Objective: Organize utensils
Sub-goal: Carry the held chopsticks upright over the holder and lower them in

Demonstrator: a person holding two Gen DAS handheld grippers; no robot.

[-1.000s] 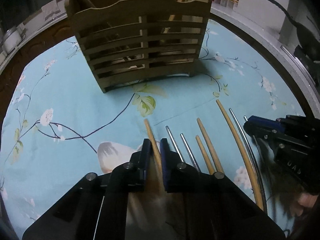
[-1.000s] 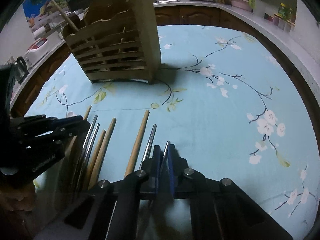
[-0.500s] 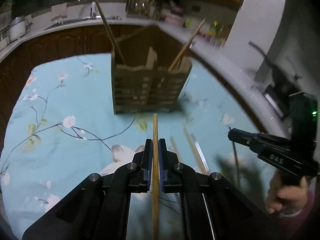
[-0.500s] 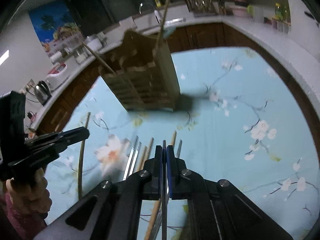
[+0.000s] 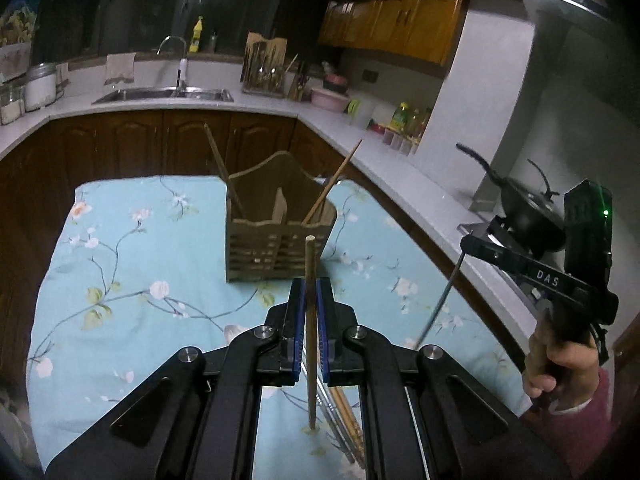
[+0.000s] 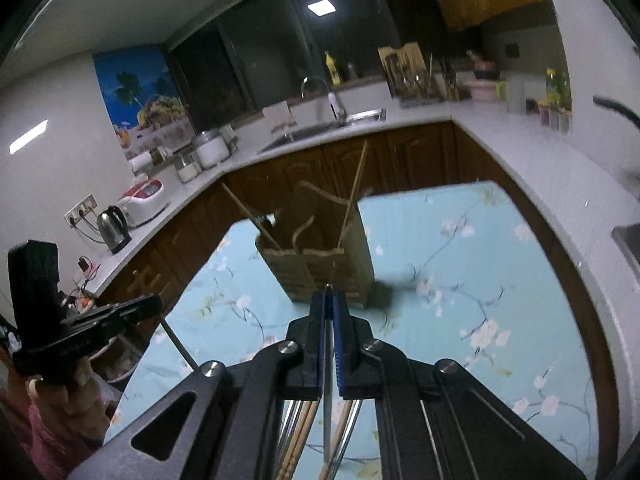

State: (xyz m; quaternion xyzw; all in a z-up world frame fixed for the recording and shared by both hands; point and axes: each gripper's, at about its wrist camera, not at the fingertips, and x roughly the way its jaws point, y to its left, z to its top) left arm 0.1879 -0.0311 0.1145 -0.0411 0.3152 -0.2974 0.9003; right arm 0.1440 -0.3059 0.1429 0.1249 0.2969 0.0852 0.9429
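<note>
My left gripper (image 5: 309,292) is shut on a wooden chopstick (image 5: 310,264) and holds it upright above the floral tablecloth. My right gripper (image 6: 330,306) is shut on a thin metal chopstick (image 6: 327,408), also upright; from the left wrist view it hangs below the right gripper (image 5: 466,244) as a thin rod (image 5: 438,304). A slatted wooden utensil holder (image 5: 276,236) stands ahead on the cloth with two wooden chopsticks leaning in it; it also shows in the right wrist view (image 6: 324,264). More chopsticks (image 5: 346,420) lie on the cloth below the grippers.
The table with the light blue floral cloth (image 5: 132,264) sits inside an L-shaped kitchen counter (image 5: 384,152). A sink (image 5: 168,94), jars, a kettle (image 6: 114,222) and a stove with a black pan (image 5: 524,216) line the counter.
Both grippers have risen from the cloth and tilted up, each lifting its chopstick from the row. The holder now looks farther away.
</note>
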